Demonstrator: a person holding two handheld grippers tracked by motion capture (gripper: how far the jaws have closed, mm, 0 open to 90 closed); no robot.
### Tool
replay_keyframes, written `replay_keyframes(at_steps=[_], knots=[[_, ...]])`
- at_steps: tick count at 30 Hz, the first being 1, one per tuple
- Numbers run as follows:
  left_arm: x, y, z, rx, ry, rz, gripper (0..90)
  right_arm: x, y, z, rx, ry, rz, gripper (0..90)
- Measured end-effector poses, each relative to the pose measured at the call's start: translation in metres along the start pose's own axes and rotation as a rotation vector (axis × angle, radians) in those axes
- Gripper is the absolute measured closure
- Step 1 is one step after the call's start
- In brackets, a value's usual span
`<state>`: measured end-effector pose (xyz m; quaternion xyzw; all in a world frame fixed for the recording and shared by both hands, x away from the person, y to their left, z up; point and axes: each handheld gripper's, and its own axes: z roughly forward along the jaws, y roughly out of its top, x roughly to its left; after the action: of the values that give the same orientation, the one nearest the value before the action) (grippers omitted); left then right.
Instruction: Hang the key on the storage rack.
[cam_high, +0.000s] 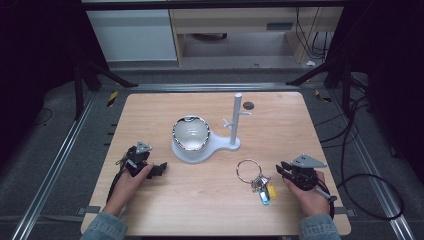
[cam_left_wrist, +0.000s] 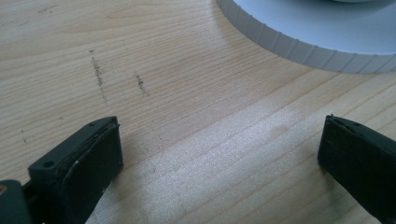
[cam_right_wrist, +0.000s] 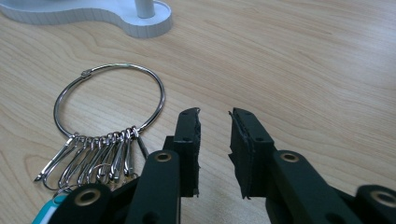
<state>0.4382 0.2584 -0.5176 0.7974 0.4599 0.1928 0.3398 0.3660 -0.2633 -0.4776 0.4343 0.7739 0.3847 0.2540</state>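
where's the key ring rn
The key ring lies flat on the table's near right in the high view, just left of the right gripper, in front of the white stand.

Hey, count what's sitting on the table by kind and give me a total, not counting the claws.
Stand with post: 1
Bowl: 1
Key ring: 1
Total: 3
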Motion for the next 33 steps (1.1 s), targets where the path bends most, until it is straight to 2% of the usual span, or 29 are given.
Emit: replay_keyframes(at_steps=[22,33], knots=[[0.000,0.000,0.000,0.000,-0.001,0.000,0.0,0.003,0.000,0.003,0.006,0.053,-0.022,83.3],[0.000,0.000,0.000,0.000,0.000,0.000,0.0,0.013,-0.003,0.007,0.037,0.129,-0.056,81.1]])
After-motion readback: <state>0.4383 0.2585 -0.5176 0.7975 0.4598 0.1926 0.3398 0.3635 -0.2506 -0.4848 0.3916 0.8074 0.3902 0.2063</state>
